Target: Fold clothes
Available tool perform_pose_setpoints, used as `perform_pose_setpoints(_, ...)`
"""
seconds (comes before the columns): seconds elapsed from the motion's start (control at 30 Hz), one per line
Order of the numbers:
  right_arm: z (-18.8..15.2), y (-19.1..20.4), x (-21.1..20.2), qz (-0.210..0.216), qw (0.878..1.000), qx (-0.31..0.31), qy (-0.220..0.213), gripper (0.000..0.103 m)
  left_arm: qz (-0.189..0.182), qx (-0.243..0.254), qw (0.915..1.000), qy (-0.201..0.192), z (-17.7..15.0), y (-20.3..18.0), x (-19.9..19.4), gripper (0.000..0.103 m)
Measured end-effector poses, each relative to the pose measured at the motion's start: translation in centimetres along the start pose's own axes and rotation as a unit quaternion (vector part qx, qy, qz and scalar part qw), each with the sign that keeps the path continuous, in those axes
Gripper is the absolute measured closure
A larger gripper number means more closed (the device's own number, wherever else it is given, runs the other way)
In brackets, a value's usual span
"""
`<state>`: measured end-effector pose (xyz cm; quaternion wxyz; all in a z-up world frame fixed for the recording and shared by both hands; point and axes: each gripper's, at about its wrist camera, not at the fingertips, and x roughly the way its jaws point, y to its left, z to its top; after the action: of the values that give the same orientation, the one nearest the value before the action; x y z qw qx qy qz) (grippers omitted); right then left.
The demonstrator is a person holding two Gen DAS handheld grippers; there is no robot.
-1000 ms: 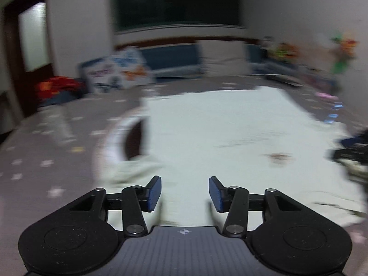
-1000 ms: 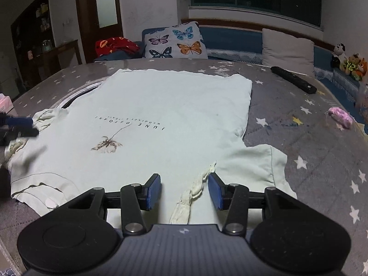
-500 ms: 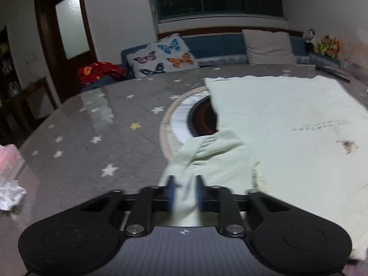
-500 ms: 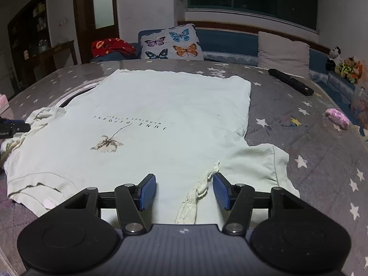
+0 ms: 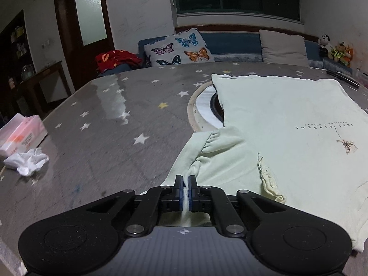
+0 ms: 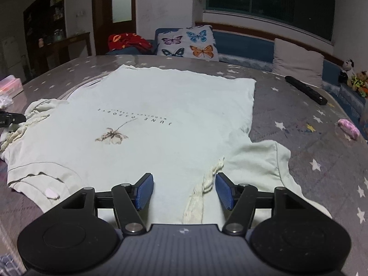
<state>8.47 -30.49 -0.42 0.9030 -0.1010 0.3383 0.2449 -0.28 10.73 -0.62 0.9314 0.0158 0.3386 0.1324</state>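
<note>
We look forward and downward along each gripper's fingers, close above the table (image 5: 96,142). Our left wrist view sits at the T-shirt (image 5: 287,124) sleeve, the shirt's body right of its jaws. Our right wrist view sits at the opposite sleeve. Both share the shirt (image 6: 161,105), butterfly cushion (image 5: 181,48) (image 6: 191,43) and window.

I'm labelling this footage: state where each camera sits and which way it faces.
Left wrist: on the left gripper, looking along its fingers, shut on the T-shirt sleeve, over the star-print table.
Right wrist: on the right gripper, jaws opening over the T-shirt's lace seam; the left gripper shows at its left edge.
Shared: T-shirt, table, butterfly pillow.
</note>
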Motion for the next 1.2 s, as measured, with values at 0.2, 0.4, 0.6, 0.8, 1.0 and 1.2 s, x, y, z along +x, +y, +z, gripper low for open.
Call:
perform_pose_setpoints(0.2,-0.6,-1.9,-1.0,-0.005,0.999,0.043,0.007,0.042,0.004,0.016,0.9999,0.002,0.5,-0.5,0.5,0.098)
perform_pose_setpoints(0.4,-2.1,-3.2,-2.7,-0.013,0.998,0.064,0.024,0.041,-0.008,0.036,0.9993,-0.004,0.0,-1.0,0.2,0.097)
perform_pose_setpoints(0.6,-2.7,-1.6,-4.1,-0.016,0.998,0.041,0.048,0.04,-0.024,0.062,0.9978,-0.009,-0.4,-1.0,-0.2,0.097)
perform_pose_setpoints(0.8,-2.0,-2.3,-4.2,-0.018,0.997,0.054,0.044,0.044,-0.014,0.059,0.9981,-0.01,0.2,-0.5,0.7,0.096)
perform_pose_setpoints(1.0,0.1,-3.1,-2.0,-0.021,0.998,0.055,0.02,0.043,-0.005,0.053,0.9986,-0.007,0.7,0.0,1.1,0.093)
perform_pose_setpoints(1.2,-1.3,-4.2,-2.6,-0.018,0.997,0.076,0.022,0.043,-0.006,0.03,0.9995,-0.008,1.1,0.4,0.0,0.07)
